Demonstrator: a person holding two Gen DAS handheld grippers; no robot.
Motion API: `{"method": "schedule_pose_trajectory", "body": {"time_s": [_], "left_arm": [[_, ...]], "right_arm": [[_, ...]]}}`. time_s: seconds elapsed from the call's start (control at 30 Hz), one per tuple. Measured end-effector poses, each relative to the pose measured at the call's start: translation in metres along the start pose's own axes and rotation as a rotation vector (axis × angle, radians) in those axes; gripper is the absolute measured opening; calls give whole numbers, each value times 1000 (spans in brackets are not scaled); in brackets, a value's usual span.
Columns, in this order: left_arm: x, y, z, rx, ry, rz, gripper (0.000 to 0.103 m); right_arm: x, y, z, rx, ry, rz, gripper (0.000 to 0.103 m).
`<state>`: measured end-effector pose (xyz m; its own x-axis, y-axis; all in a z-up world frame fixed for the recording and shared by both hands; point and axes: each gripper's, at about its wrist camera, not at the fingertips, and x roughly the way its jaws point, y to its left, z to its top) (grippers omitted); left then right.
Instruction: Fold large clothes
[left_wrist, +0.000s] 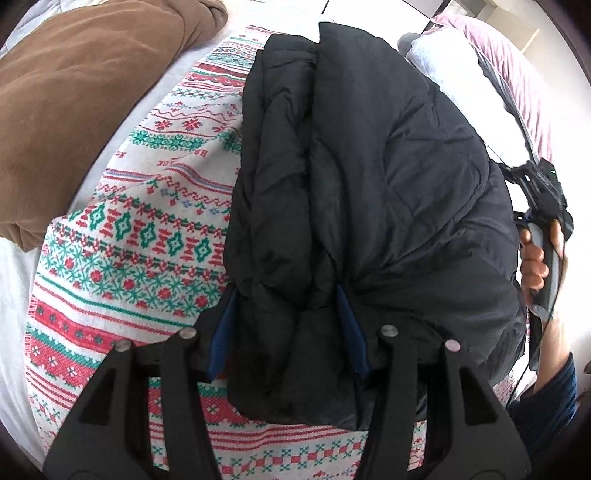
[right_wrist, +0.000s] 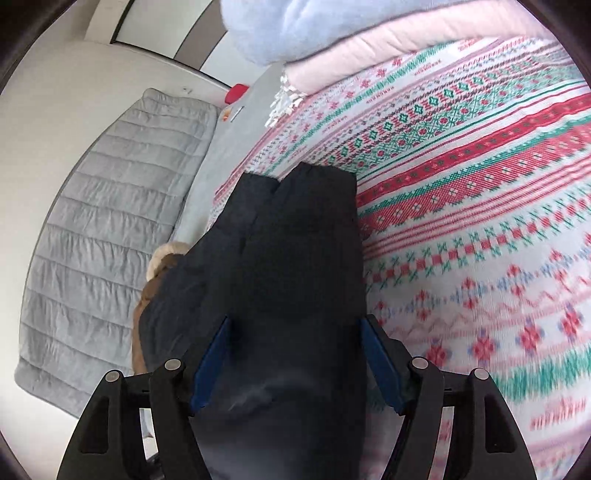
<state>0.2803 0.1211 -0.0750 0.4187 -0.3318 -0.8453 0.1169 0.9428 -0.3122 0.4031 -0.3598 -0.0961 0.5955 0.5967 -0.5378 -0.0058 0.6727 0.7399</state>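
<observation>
Both tools, left tool (left_wrist: 288, 328) and right tool (right_wrist: 295, 354), clamped on black puffer jacket (left_wrist: 369, 166); keep tension even, lay square on patterned blanket (left_wrist: 147, 229).

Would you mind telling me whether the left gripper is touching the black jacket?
Touching: the left wrist view shows the left gripper with both blue pads pressed against the black jacket bunched between them.

I see a black puffer jacket (left_wrist: 369, 177) of smooth quilted shell cloth with a faint sheen. Beneath it, the patterned blanket (left_wrist: 147, 229) is matt woven cloth in red, green and white. Beside the blanket, the brown garment (left_wrist: 74, 92) looks soft and brushed. My left gripper (left_wrist: 288, 332) is matt black plastic with blue pads (left_wrist: 349, 325) and dull metal pins. Past the blanket's edge, the grey quilted mat (right_wrist: 110, 236) looks velvety.
</observation>
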Motion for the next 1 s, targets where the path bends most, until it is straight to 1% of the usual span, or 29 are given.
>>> {"method": "schedule_pose_trajectory", "body": {"time_s": [0.13, 0.3, 0.4, 0.47, 0.63, 0.7, 0.8, 0.87, 1.0], "left_arm": [[4, -5, 1, 4, -4, 6, 55], [8, -12, 4, 10, -5, 21, 56], [10, -13, 5, 11, -4, 16, 57], [10, -13, 6, 12, -5, 11, 57], [10, -8, 4, 12, -6, 5, 57], [10, -8, 4, 12, -7, 5, 57], [9, -7, 4, 11, -6, 1, 57], [9, -6, 4, 14, -8, -1, 56], [7, -8, 4, 24, -19, -14, 46]], "right_arm": [[18, -16, -4, 42, 35, 44, 72], [20, -11, -5, 18, 17, 26, 71], [21, -9, -8, 7, 6, 18, 68], [21, -8, -10, 4, 8, 16, 64], [24, -4, -12, -5, 7, 11, 60], [25, -3, -11, -12, 8, 7, 58], [27, 5, -12, -38, 7, -15, 52], [25, 6, -14, -59, 5, -33, 46], [25, 15, -16, -93, -5, -67, 39]]}}
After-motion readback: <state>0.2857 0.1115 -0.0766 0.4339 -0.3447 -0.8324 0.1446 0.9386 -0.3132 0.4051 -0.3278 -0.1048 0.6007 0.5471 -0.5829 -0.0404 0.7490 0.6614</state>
